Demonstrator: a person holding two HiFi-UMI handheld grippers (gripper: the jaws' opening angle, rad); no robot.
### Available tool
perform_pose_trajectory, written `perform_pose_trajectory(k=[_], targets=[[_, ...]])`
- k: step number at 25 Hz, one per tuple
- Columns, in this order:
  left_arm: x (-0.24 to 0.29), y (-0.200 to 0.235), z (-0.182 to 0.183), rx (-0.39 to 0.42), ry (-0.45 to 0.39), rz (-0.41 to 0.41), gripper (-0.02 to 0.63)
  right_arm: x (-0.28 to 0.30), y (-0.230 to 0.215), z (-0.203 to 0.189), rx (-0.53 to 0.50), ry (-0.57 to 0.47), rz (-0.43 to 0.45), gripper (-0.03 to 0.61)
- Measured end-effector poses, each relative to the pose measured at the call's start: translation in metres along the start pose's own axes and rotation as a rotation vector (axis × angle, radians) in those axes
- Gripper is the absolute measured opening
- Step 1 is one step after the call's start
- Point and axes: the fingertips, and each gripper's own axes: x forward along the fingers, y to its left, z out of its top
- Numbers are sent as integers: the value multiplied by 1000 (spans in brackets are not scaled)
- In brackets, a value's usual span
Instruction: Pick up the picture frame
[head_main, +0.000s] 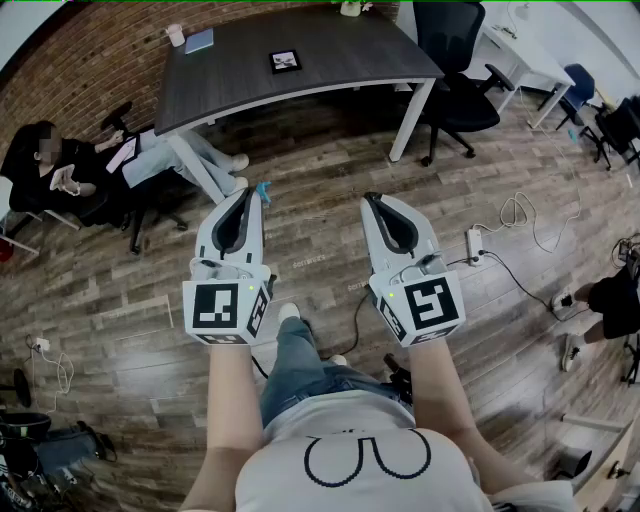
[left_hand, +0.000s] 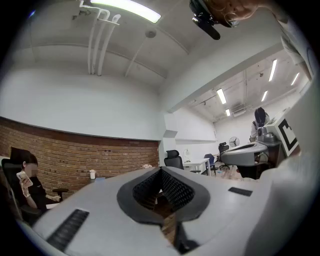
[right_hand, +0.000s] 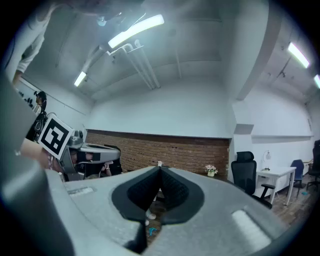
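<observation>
A small black picture frame (head_main: 285, 61) lies flat on the dark grey table (head_main: 340, 70) at the far side of the room in the head view. Both grippers hang well short of that table, over the wooden floor. My left gripper (head_main: 251, 190) is shut and holds nothing; its tips (left_hand: 161, 170) meet with only the room behind them. My right gripper (head_main: 372, 198) is likewise shut and holds nothing, its tips (right_hand: 160, 169) closed level toward the brick wall. Neither gripper view shows the frame itself.
A seated person (head_main: 55, 175) sits on a chair left of the table, legs stretched under it. A black office chair (head_main: 455, 70) stands at the table's right end. A power strip (head_main: 474, 244) and cables (head_main: 530, 215) lie on the floor at right. A cup (head_main: 176, 36) and notebook (head_main: 199, 41) sit on the table.
</observation>
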Motion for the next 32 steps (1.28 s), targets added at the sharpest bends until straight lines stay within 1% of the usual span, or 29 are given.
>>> perform_pose_trajectory(k=[3, 5, 10, 13, 16, 19, 23, 26, 32], targets=[[-2, -14, 0, -8, -8, -9, -2, -13, -3, -1, -7, 8, -6, 0], [-3, -16, -1, -3, -8, -13, -2, -15, -2, -4, -5, 13, -10, 0], [11, 1, -5, -18, -13, -8, -2, 5, -3, -12, -5, 29, -3, 0], [27, 13, -10, -30, -15, -8, -2, 24, -11, -14, 9, 18, -5, 0], [55, 36, -15, -26, -11, -7, -2, 57, -22, -17, 30, 13, -14, 0], [88, 63, -18, -14, -9, -17, -2, 98, -32, -19, 21, 19, -24, 0], [134, 100, -23, -30, -9, -27, -2, 153, -44, -25, 17, 39, -29, 0], [170, 131, -26, -38, -9, -41, -2, 197, -52, -24, 8, 46, -34, 0], [233, 200, -26, -21, -22, -51, -2, 287, -64, -25, 8, 57, -61, 0]])
